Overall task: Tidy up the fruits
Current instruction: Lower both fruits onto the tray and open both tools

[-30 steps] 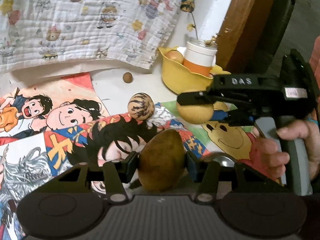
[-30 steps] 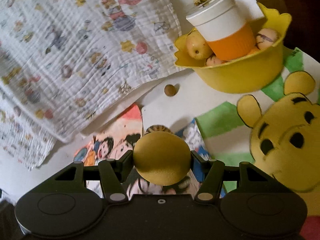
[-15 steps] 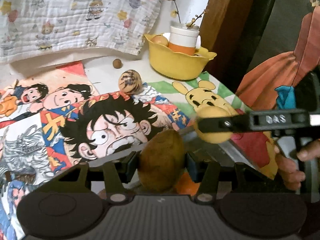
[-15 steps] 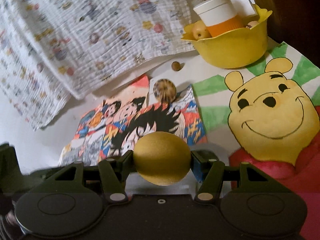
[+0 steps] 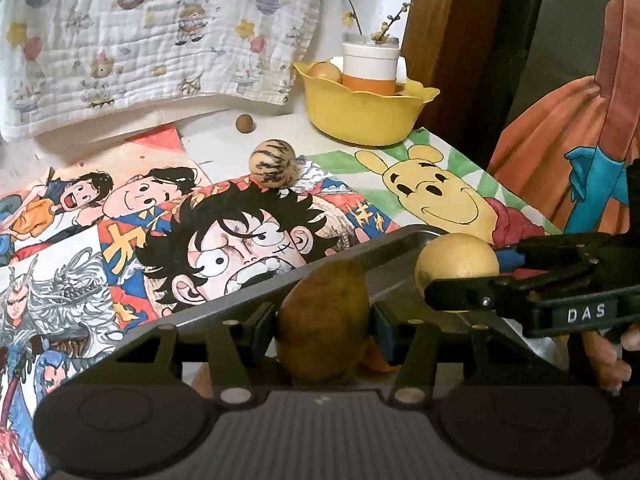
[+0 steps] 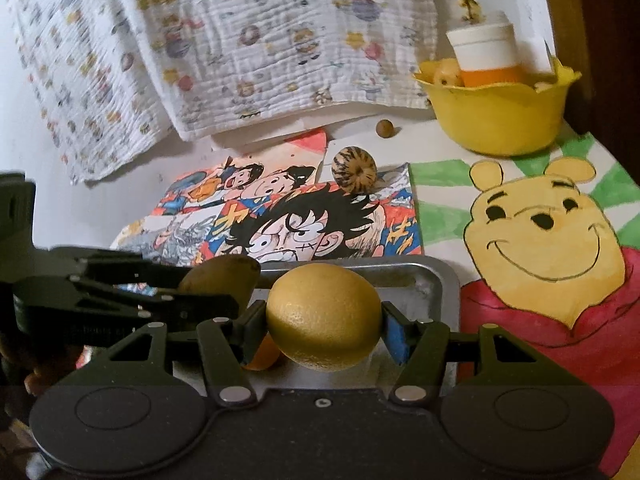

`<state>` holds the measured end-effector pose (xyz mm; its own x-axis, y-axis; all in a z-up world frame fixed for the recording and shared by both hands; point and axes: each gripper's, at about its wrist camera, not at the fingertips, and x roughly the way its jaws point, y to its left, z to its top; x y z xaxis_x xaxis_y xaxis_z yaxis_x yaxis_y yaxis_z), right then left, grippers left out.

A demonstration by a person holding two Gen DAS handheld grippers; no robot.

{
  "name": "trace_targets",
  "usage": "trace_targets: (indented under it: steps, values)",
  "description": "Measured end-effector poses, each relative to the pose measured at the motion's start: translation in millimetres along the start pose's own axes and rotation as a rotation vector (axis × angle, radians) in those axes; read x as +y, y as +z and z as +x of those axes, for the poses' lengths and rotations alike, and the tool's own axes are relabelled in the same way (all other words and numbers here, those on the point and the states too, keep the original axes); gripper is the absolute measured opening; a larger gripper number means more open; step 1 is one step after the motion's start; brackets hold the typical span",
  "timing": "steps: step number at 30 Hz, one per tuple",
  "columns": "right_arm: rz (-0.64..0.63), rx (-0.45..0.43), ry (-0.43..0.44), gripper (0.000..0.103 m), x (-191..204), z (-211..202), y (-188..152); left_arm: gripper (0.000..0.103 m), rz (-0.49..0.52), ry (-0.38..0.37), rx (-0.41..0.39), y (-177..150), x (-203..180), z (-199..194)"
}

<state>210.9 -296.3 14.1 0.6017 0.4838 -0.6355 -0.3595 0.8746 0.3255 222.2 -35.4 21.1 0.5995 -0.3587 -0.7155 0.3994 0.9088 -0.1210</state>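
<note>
Holding: left gripper (image 5: 322,314) clamped on brown fruit (image 5: 322,320); right gripper (image 6: 323,318) clamped on yellow fruit (image 6: 323,316). Both over metal tray (image 6: 440,280), seemingly above an orange piece. Beyond: striped fruit (image 6: 354,169), yellow bowl (image 6: 498,118). Lower gently, release apart.

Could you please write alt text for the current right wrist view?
The right gripper holds a round yellow fruit over a metal tray; the left gripper beside it holds a brown fruit. Behind sit a striped fruit and yellow bowl.
</note>
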Motion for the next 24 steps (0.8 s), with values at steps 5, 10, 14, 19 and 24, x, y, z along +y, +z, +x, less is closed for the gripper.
trace_targets:
  steps: [5, 10, 14, 19, 24]
  values:
    - [-0.048, 0.0, -0.014, 0.062, 0.5, 2.7, -3.9, 0.056, 0.026, 0.018, 0.019, 0.9, -2.8, 7.5]
    - [-0.1, -0.001, -0.029, 0.062, 3.1, 5.2, -8.5, 0.056, 0.027, 0.024, 0.037, 2.2, 0.0, 15.1]
    - [-0.131, 0.002, -0.037, 0.062, 5.7, 8.1, -12.3, 0.056, 0.01, 0.016, 0.039, 2.8, 4.4, 16.3]
    - [-0.134, -0.005, -0.042, 0.062, 7.7, 9.5, -17.5, 0.057, 0.005, 0.015, 0.034, 2.3, 4.7, 16.7]
    - [-0.149, -0.018, -0.052, 0.062, 10.8, 8.8, -20.9, 0.057, -0.007, 0.012, 0.033, 2.9, 6.0, 17.4]
